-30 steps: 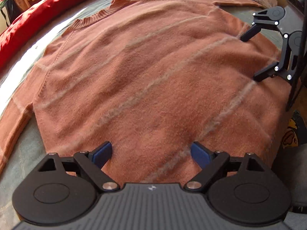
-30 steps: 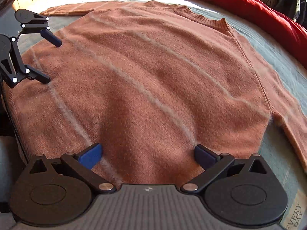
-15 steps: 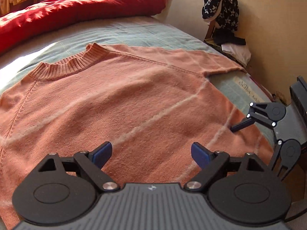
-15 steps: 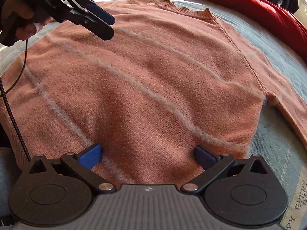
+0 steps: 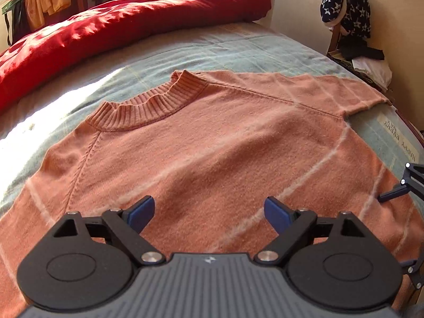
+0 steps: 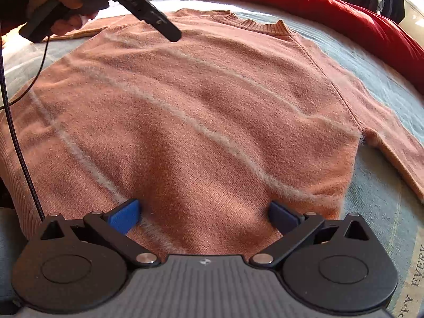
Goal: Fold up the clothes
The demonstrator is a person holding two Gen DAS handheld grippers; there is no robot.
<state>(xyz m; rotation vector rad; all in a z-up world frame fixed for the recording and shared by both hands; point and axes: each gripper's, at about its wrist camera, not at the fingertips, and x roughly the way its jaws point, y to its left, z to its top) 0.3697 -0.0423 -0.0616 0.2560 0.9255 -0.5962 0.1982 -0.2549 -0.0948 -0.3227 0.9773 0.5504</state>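
1. A salmon-pink sweater [image 5: 212, 143] with thin pale stripes lies spread flat on a bed [image 5: 238, 45] covered by a light blue-green sheet, its ribbed collar [image 5: 148, 103] toward the far side
2. One sleeve [image 5: 318, 90] stretches out sideways to the right in the left wrist view, reaching the edge of the bed; in the right wrist view the other side's sleeve [image 6: 397, 153] runs off toward the right edge
3. A red duvet [image 5: 119, 18] is bunched along the far side of the bed, apart from the sweater
4. The left gripper [image 5: 209, 212] hangs over the sweater's body below the collar, its blue-padded fingers [image 5: 140, 212] spread wide with nothing between them; whether they touch the knit cannot be told
5. In the right wrist view that same gripper shows at the upper left, held in a person's hand [image 6: 61, 5], its dark tip over the sweater's upper part
6. The right gripper [image 6: 204, 212] sits over the lower part of the sweater near the hem, fingers [image 6: 124, 214] spread wide and gripping nothing
7. A black cable [image 6: 18, 145] runs down the left edge of the right wrist view, across the sweater's side
8. Against the wall beside the bed, a dark star-patterned cloth [image 5: 344, 5] is draped above a pile of items
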